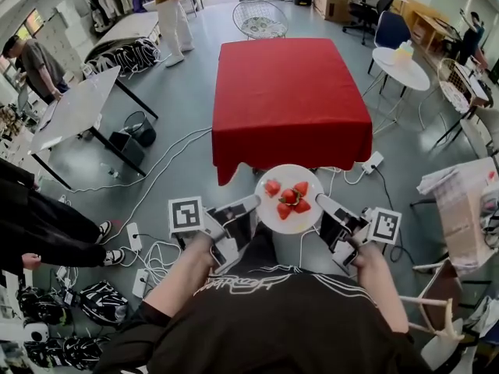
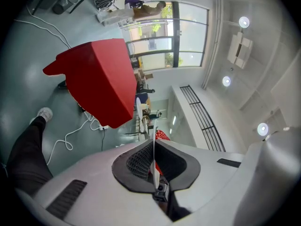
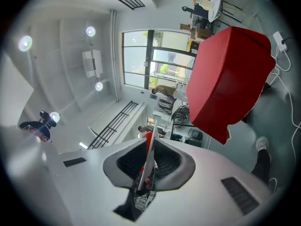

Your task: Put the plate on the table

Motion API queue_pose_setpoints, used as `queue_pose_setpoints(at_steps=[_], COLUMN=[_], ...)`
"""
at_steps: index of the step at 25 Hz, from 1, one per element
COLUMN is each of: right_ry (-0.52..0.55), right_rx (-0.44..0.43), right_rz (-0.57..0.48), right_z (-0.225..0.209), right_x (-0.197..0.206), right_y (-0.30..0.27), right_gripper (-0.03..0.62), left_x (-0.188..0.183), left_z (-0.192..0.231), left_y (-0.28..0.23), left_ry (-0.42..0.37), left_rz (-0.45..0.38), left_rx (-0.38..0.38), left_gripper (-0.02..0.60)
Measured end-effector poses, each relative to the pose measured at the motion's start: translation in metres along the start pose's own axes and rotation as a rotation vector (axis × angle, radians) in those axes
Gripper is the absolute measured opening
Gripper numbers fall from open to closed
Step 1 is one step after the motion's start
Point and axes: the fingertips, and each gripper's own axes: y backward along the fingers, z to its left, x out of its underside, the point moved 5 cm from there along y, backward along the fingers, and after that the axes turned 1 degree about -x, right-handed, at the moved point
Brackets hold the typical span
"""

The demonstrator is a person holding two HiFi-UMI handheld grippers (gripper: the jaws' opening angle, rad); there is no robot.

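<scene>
A white plate (image 1: 288,223) carries a small heap of red strawberries (image 1: 290,198), gathered near its middle. The plate is held level in the air over the grey floor (image 1: 175,107), just short of the near edge of the red-draped counter (image 1: 290,92). The left hand-held gripper (image 1: 251,203) is clenched on the plate's left rim, and the right hand-held gripper (image 1: 321,202) is clenched on its right rim. In each gripper view the thin rim runs edge-on between the jaws, with red fruit showing behind it.
</scene>
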Motion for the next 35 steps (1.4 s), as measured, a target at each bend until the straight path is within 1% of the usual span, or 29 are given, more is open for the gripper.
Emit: queue_pose_setpoints(at_steps=[7, 10, 14, 19, 22, 25, 31, 35], right_ry=[-0.032, -0.038, -0.055, -0.049, -0.054, -0.064, -0.062, -0.076], right_rx=[0.024, 0.038, 0.060, 0.070, 0.090, 0.109, 0.134, 0.151], right_rz=[-0.012, -0.023, -0.045, -0.070, -0.074, -0.076, -0.085, -0.105], right_z=[-0.040, -0.058, -0.080, -0.093, -0.111, -0.126, -0.157, -0.165], right_x=[-0.052, -0.083, -0.137, -0.169, -0.209, -0.236, -0.273, -0.285], right_y=[-0.042, -0.070, -0.117, -0.141, -0.176, -0.202, -0.241, -0.254], right_gripper=[0.018, 0.018, 0.018, 0.018, 0.018, 0.018, 0.018, 0.018], left_x=[-0.067, -0.110, -0.182, -0.221, -0.273, -0.313, -0.370, -0.390], left_z=[0.018, 0.024, 0.028, 0.031, 0.037, 0.044, 0.059, 0.064], left_y=[-0.037, -0.057, -0.091, -0.113, -0.137, -0.153, -0.176, -0.186], left_ry=[0.027, 0.039, 0.053, 0.042, 0.061, 0.077, 0.094, 0.093], left_rz=[0.009, 0.018, 0.040, 0.068, 0.078, 0.089, 0.099, 0.112], left_rx=[-0.008, -0.013, -0.016, -0.014, -0.018, -0.017, -0.020, -0.018], left_gripper=[0.015, 0.014, 0.015, 0.014, 0.014, 0.014, 0.014, 0.014])
